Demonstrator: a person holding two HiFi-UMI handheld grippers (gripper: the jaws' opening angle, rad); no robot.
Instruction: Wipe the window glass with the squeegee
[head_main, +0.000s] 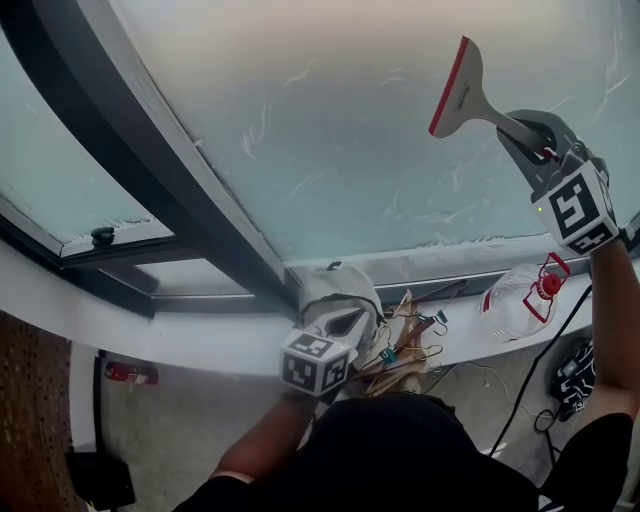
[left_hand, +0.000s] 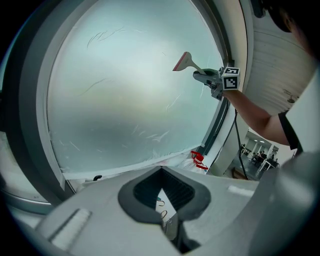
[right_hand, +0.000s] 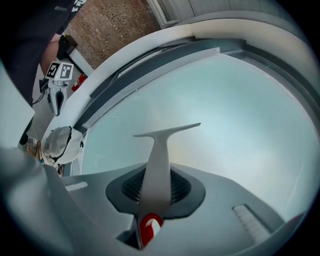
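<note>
Both jaws of the right gripper (right_hand: 157, 189) were clamped on the squeegee (head_main: 466, 94) handle, blade toward the window glass (head_main: 350, 130). Left gripper (left_hand: 163, 194) jaws stood barely apart, empty.

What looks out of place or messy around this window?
A spray bottle lies on its side on the sill, near a loose heap of what look like hangers. The window glass shows white streaks, thickest along its lower edge.

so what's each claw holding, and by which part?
The right claw grips the squeegee by its handle. The left claw holds nothing; its jaws stand slightly apart with nothing between them.
</note>
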